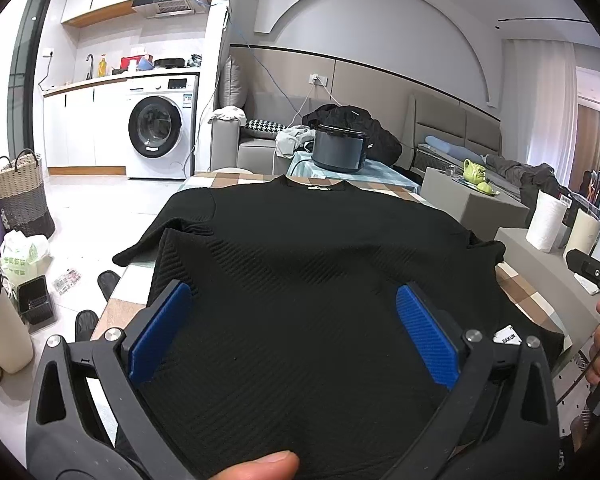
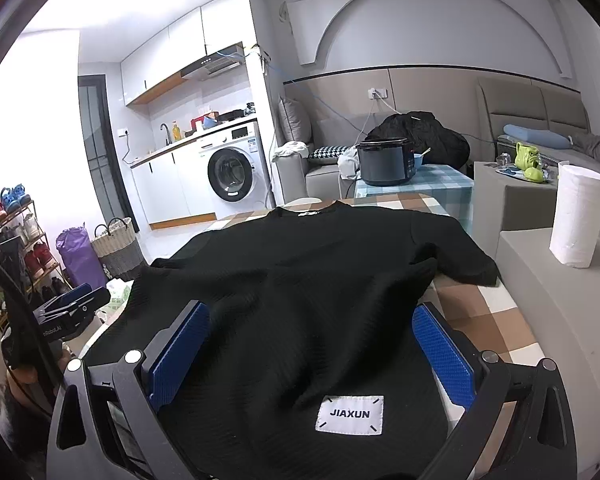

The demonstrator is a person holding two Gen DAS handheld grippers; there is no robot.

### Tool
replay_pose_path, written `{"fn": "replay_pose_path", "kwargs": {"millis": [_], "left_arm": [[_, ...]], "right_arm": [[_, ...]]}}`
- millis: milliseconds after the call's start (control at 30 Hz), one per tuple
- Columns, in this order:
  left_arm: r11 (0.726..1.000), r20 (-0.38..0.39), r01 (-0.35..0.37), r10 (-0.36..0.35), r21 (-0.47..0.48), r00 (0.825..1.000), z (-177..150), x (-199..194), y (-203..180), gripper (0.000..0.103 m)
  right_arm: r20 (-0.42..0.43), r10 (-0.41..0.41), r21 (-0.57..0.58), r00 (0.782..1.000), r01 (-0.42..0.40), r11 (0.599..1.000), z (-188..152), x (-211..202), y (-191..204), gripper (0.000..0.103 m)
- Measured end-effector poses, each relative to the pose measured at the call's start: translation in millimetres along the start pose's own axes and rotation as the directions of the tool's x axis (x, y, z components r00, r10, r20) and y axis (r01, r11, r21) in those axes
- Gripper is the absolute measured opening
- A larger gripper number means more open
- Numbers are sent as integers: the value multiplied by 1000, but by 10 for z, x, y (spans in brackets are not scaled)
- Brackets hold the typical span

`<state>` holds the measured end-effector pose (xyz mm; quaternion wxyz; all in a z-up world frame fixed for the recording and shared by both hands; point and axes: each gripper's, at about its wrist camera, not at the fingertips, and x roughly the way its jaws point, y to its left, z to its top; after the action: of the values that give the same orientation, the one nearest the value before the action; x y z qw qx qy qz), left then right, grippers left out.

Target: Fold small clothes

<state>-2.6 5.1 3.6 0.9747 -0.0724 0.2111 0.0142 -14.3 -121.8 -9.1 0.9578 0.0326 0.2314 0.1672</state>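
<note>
A black ribbed short-sleeved shirt [image 1: 320, 248] lies spread on a checked table [image 1: 528, 292], collar at the far end. It also shows in the right wrist view [image 2: 308, 272], with a white JIAXUN patch [image 2: 350, 414] near its hem. My left gripper [image 1: 294, 300] is open over the near left part of the hem, its blue pads [image 1: 160, 332] wide apart. My right gripper [image 2: 312, 324] is open over the near right part of the hem, above the patch. Neither holds cloth. The right gripper shows at the left view's right edge [image 1: 592, 272].
A paper towel roll [image 2: 576, 216] stands on a grey block right of the table. A dark rice cooker [image 2: 386, 160] sits on a small table beyond. A woven basket [image 1: 20, 192], bags and slippers [image 1: 86, 320] lie on the floor at left.
</note>
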Motion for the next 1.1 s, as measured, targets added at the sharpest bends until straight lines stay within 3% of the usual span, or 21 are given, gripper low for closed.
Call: {"fn": "replay_pose_path", "kwargs": {"millis": [1100], "left_arm": [[1000,9,8,-8,-1,1000,34,-66,-8,102]], "right_arm": [[1,6,10,1000,-6,1000,1,2,-2,103]]}}
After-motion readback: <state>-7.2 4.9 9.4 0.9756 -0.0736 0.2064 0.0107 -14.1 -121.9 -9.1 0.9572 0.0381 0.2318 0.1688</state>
